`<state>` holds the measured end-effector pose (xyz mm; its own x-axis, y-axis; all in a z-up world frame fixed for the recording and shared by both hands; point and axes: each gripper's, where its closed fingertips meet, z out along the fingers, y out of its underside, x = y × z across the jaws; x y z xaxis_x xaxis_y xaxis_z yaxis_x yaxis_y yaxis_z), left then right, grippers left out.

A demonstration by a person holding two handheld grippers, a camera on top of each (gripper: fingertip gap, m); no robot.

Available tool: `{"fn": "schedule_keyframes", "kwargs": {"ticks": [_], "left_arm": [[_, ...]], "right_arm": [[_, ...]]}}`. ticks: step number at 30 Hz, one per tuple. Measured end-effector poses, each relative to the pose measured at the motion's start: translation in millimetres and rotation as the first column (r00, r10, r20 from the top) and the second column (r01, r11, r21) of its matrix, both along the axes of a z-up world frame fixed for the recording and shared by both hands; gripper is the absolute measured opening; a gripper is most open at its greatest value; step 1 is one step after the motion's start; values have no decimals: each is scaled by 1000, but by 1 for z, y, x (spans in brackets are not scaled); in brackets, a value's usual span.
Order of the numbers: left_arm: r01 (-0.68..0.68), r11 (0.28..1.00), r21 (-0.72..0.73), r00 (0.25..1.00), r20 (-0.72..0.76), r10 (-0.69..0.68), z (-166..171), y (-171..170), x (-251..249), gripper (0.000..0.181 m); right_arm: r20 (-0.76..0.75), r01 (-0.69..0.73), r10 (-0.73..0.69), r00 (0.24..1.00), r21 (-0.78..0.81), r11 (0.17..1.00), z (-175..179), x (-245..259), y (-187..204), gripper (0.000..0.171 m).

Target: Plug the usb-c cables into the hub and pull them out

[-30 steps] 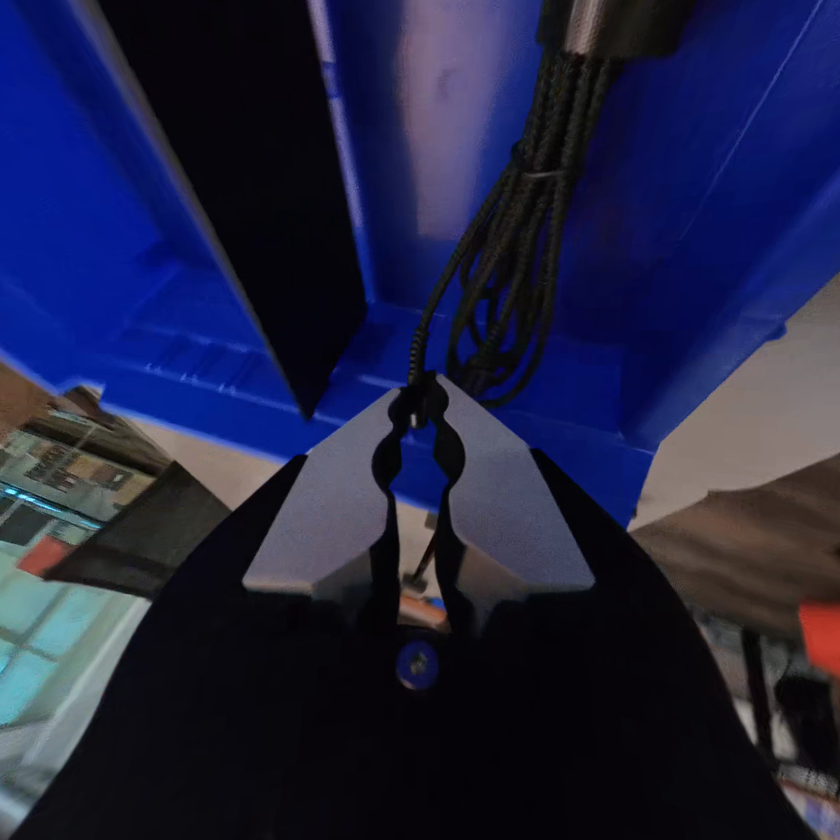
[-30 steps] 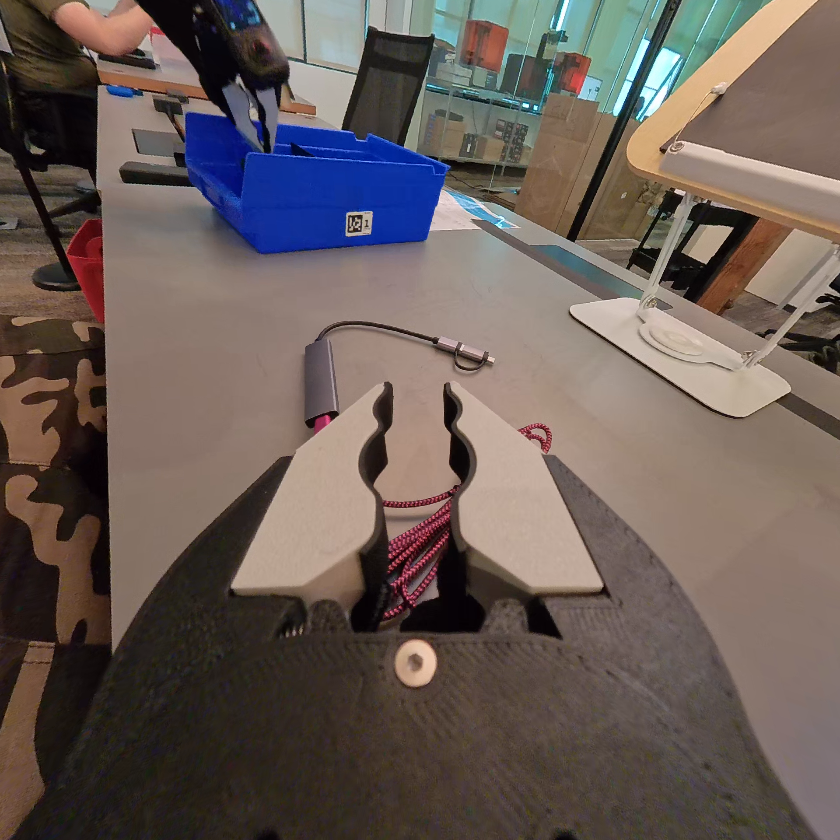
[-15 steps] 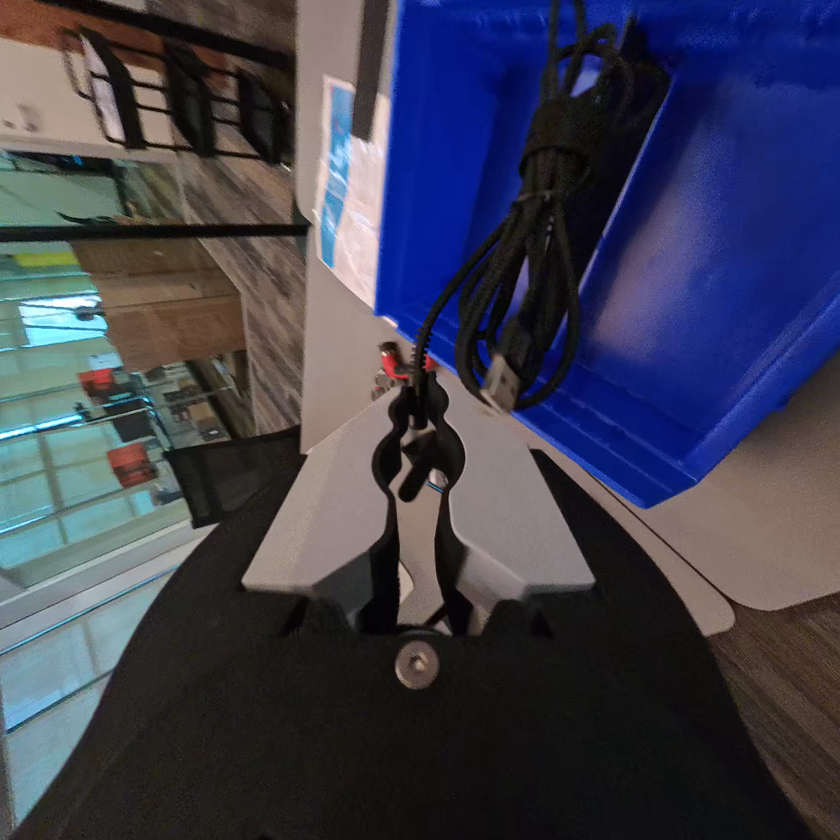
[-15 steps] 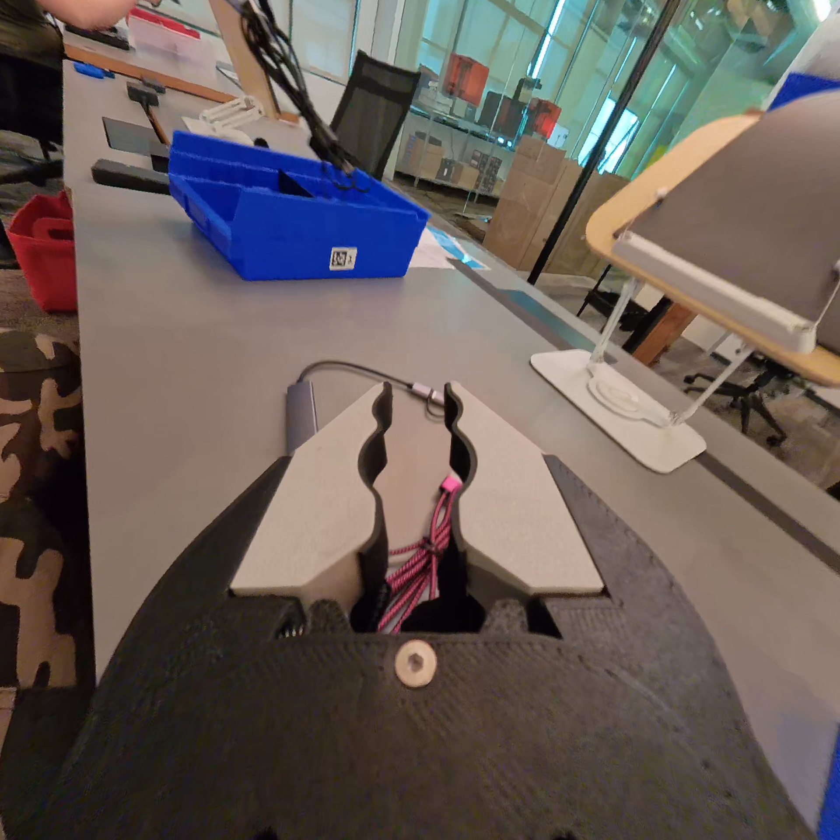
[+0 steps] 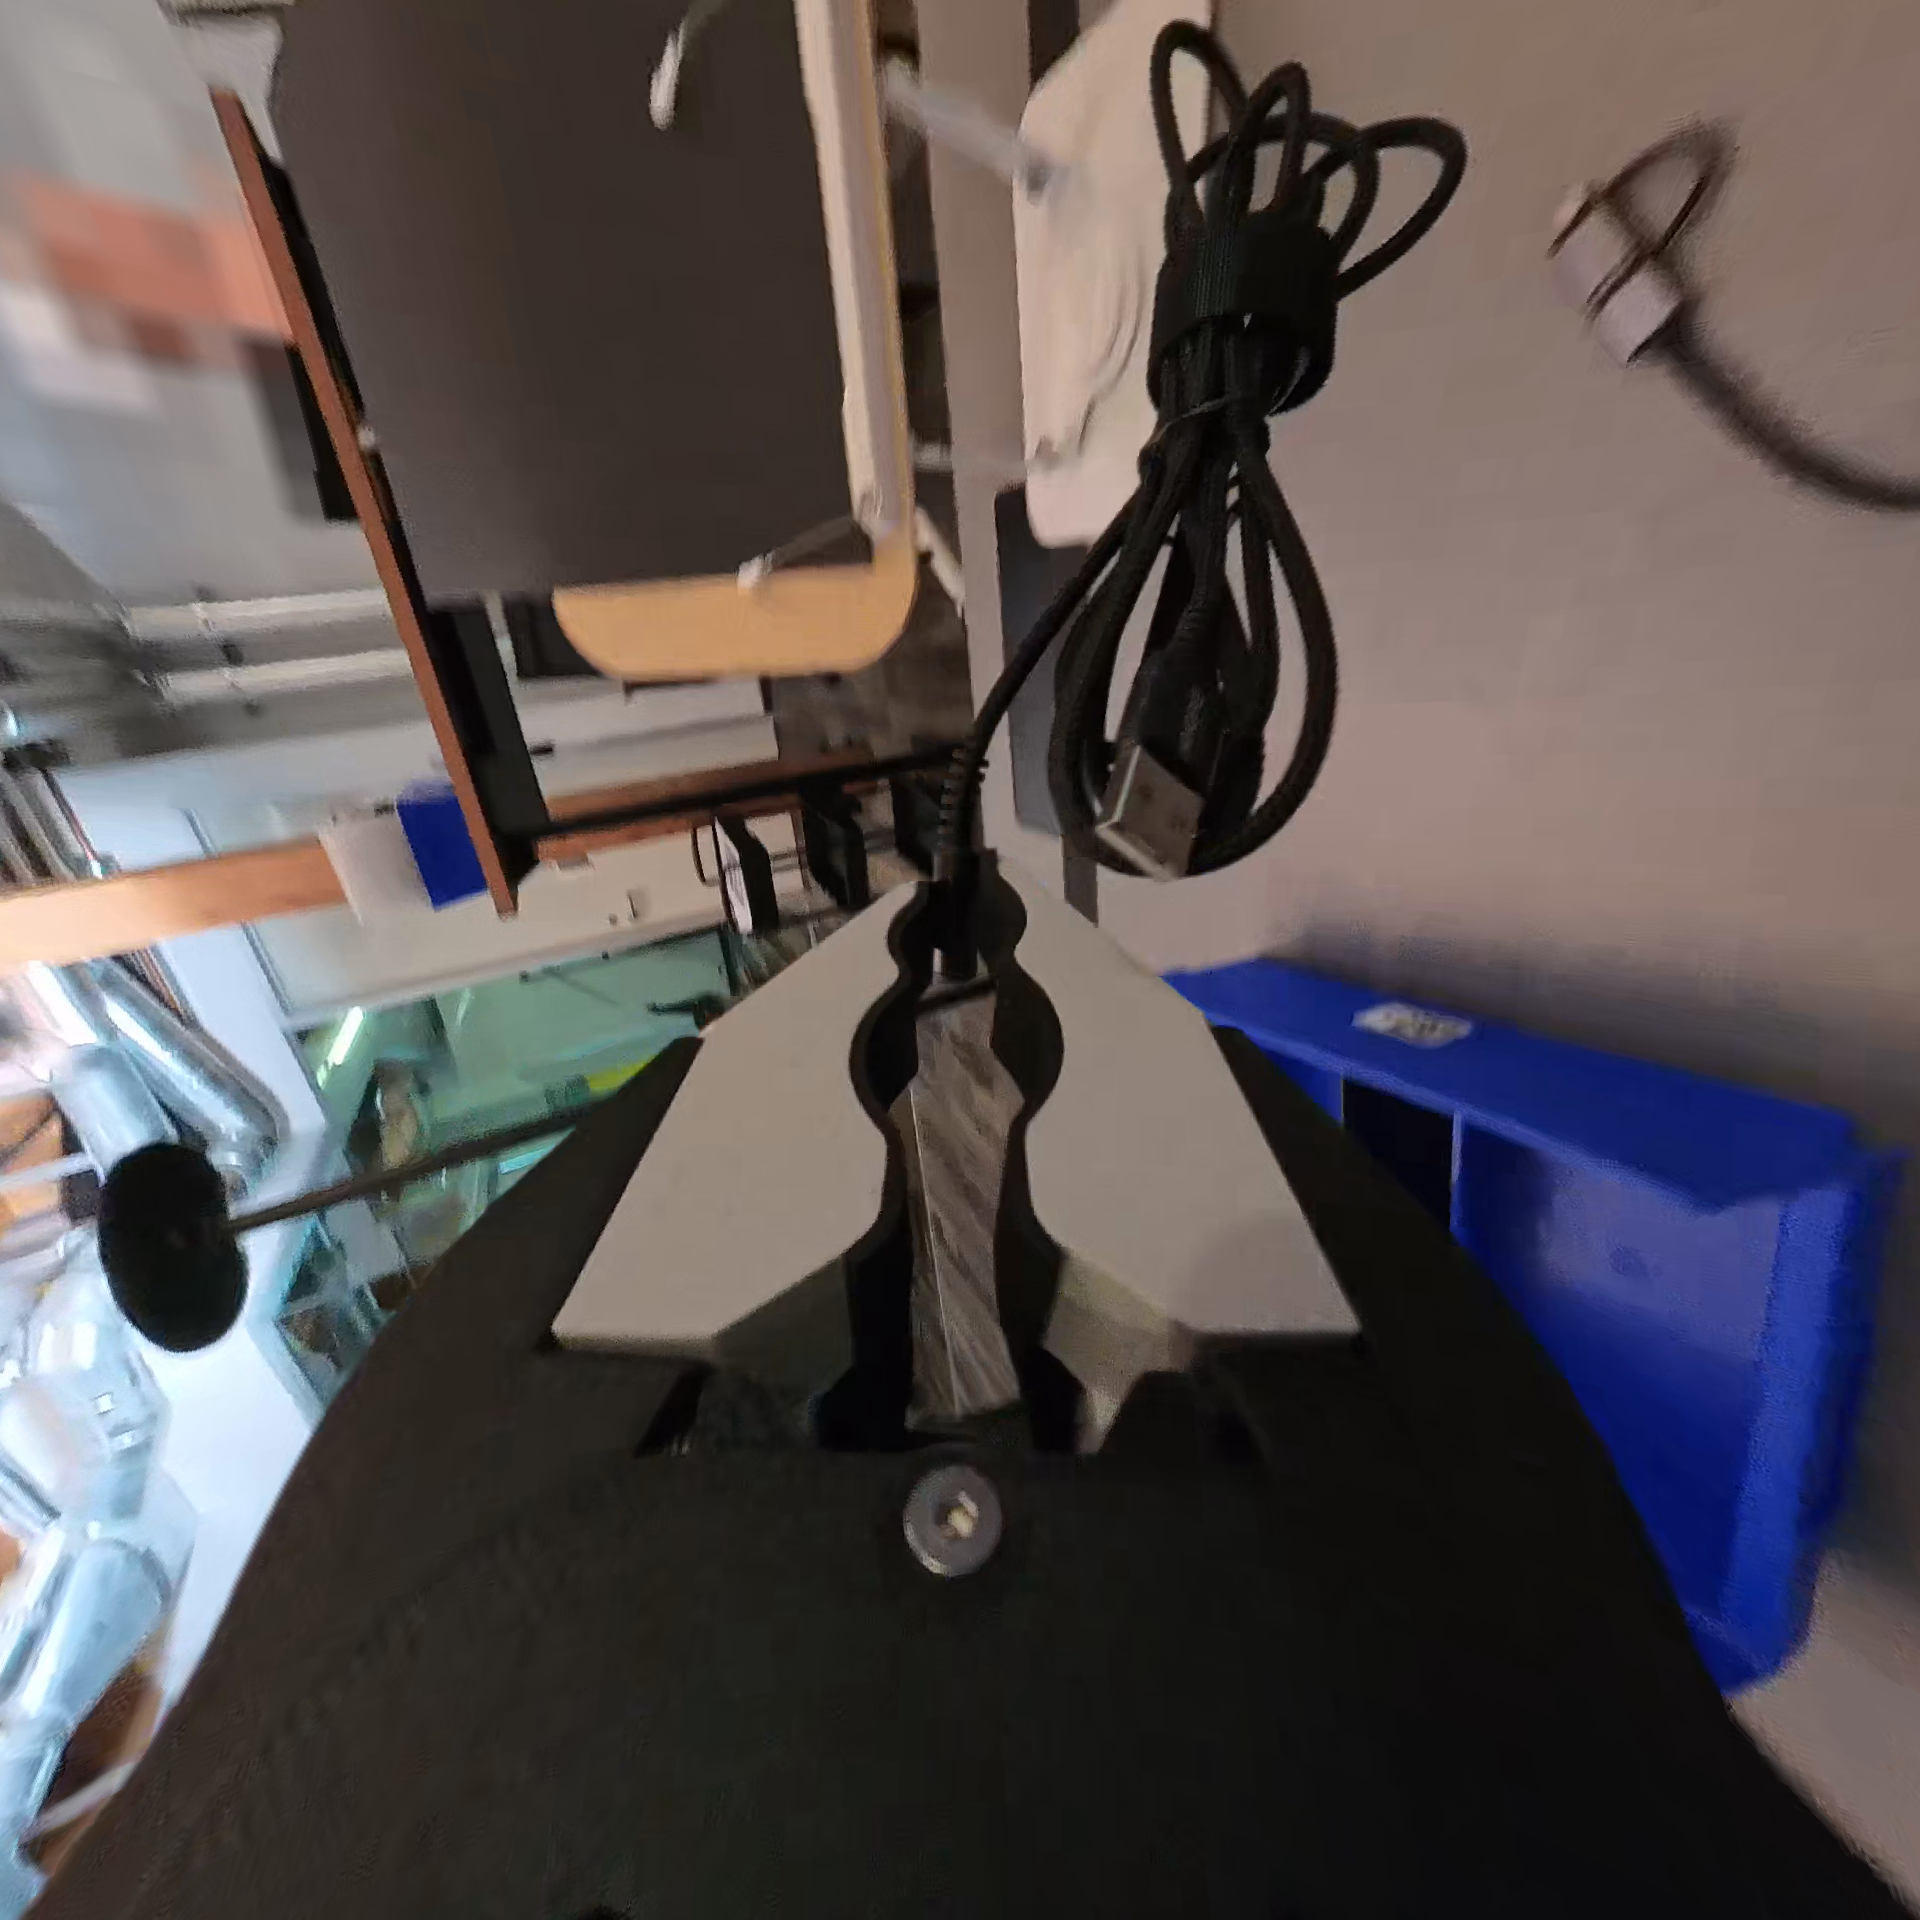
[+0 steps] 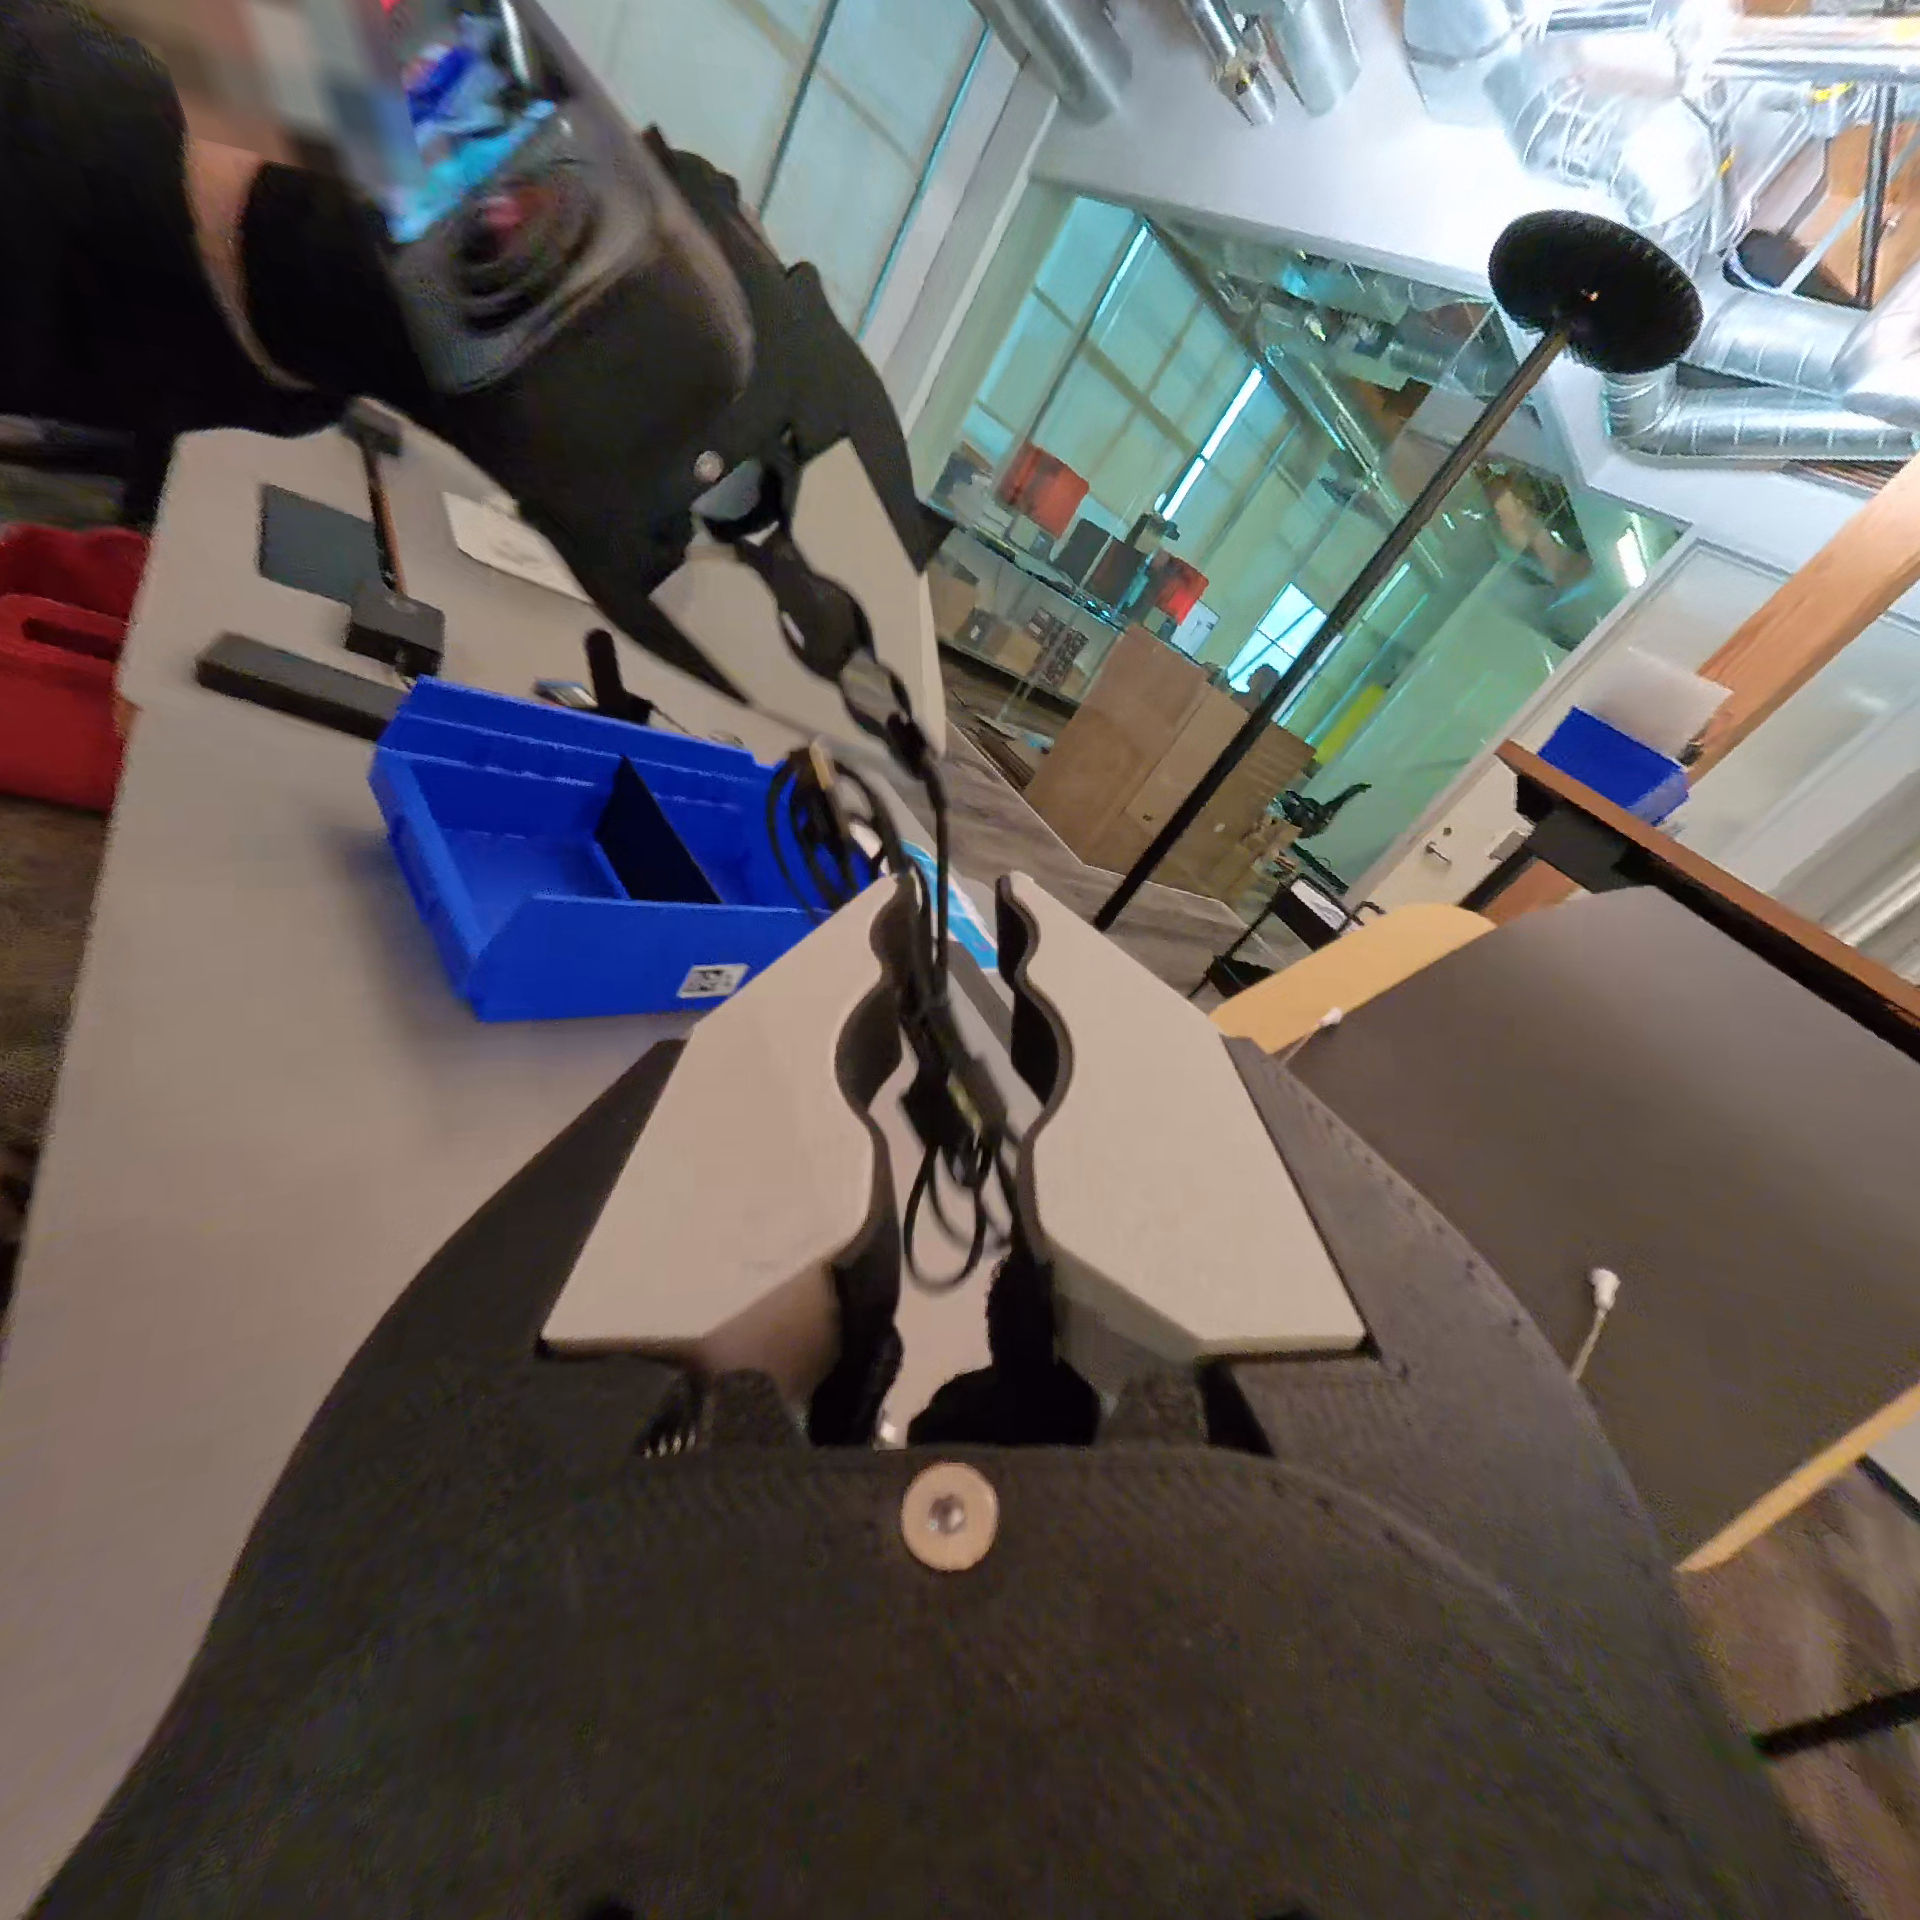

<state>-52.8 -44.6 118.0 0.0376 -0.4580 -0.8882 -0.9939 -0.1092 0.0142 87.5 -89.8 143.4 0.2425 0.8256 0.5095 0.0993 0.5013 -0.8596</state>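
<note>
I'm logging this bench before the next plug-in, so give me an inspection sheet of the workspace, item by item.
Surface: grey table.
Job's things: black cable, coiled and strapped, hanging from the left gripper; grey plug on a dark lead on the table, blurred; hub body not seen.
Clutter: blue bin with a black divider; black bar behind it; red container beyond the table edge.
Grippers: left gripper, jaws shut on the cable's end; right gripper, jaws apart, holding nothing.
Cables: only those above.
Surroundings: white stand base, glass walls, ceiling ducts.
</note>
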Motion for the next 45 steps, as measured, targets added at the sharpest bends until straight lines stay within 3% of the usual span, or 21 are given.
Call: {"fn": "schedule_keyframes", "kwargs": {"ticks": [8,16,20,22,24,26,29,30,32,34,36,40,45], "left_arm": [[177,984,-27,984,11,-177,-37,15,95,4],[238,970,-53,971,45,-236,-47,12,133,5],[258,965,-46,957,153,-248,-42,12,141,8],[234,965,-115,934,303,-190,-43,6,138,27],[293,934,-207,822,554,-135,-39,-6,142,26],[384,875,-296,631,776,-15,-31,-17,146,28],[553,732,-398,351,908,229,-22,-31,152,30],[581,707,-404,291,914,284,-21,-31,152,29],[634,637,-439,239,894,378,-33,-35,157,29],[666,558,-495,255,854,454,-54,-43,162,26],[710,513,-482,215,843,494,-60,-49,169,21],[777,498,-386,92,851,517,-50,-49,172,11],[784,485,-387,89,844,529,-54,-51,174,3]], "right_arm": [[181,184,-206,962,131,974,-44,-11,46,10],[257,247,-290,922,186,951,-77,-5,64,1],[200,256,-309,930,254,933,-73,5,66,1],[166,248,-326,931,367,896,-68,14,64,0],[157,240,-366,917,517,822,-66,21,62,1],[145,211,-384,912,635,743,-64,26,56,0],[147,145,-405,903,782,606,-65,25,45,0],[148,122,-400,904,810,574,-66,24,40,1],[129,108,-400,907,848,518,-65,24,32,1],[116,102,-392,913,865,492,-64,24,27,1],[115,83,-379,918,879,469,-66,23,22,1],[127,52,-359,925,892,449,-73,23,18,1],[138,27,-344,929,900,435,-77,26,18,1]]}}
